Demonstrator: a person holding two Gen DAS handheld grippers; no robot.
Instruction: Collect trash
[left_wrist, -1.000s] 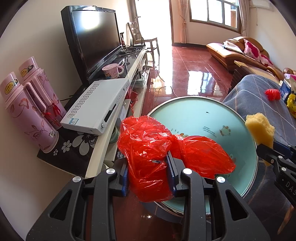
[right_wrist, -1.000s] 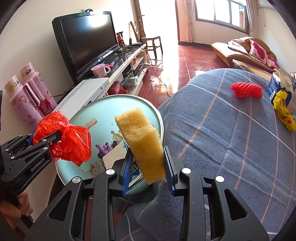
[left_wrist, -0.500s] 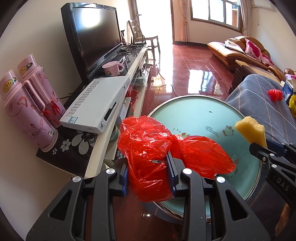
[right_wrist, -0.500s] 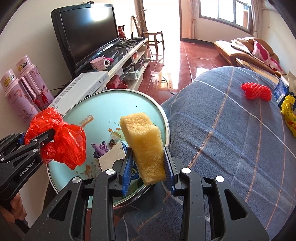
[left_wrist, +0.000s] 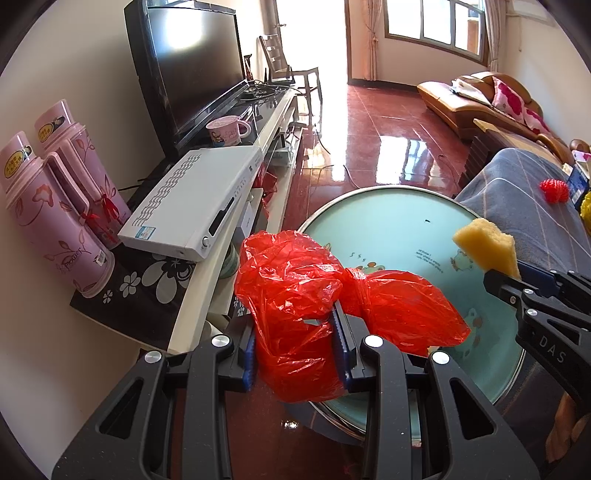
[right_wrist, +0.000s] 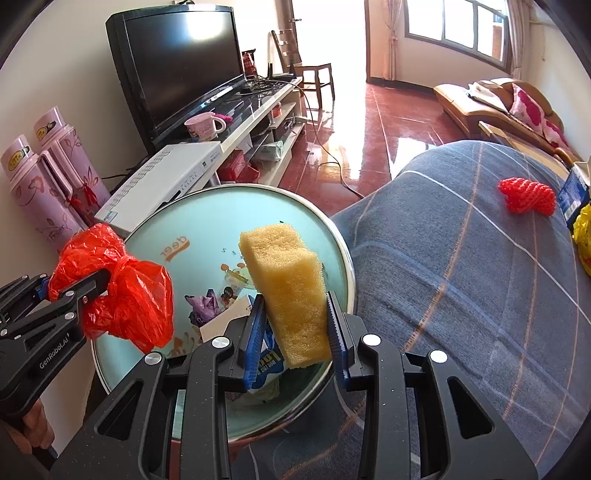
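Note:
My left gripper (left_wrist: 295, 350) is shut on a crumpled red plastic bag (left_wrist: 291, 295) and holds it over the near left rim of a round pale green basin (left_wrist: 399, 229). My right gripper (right_wrist: 293, 332) is shut on a yellow sponge (right_wrist: 291, 288) and holds it over the basin's (right_wrist: 207, 218) right side. The basin holds several bits of trash, among them a purple wrapper (right_wrist: 201, 314) and a white paper (right_wrist: 225, 321). The right gripper and sponge (left_wrist: 487, 247) show at the right of the left wrist view. The left gripper and bag (right_wrist: 118, 291) show at the left of the right wrist view.
A blue checked cloth (right_wrist: 461, 280) covers the table to the right, with a red foam net (right_wrist: 528, 199) and a yellow wrapper (right_wrist: 583, 236) on it. At left stand a TV bench with a white box (left_wrist: 195, 199), two pink flasks (left_wrist: 55, 206), a TV (left_wrist: 192, 70) and a mug (left_wrist: 227, 129).
My right gripper has carried the sponge left, further over the basin. The left gripper holds the red bag in about the same place.

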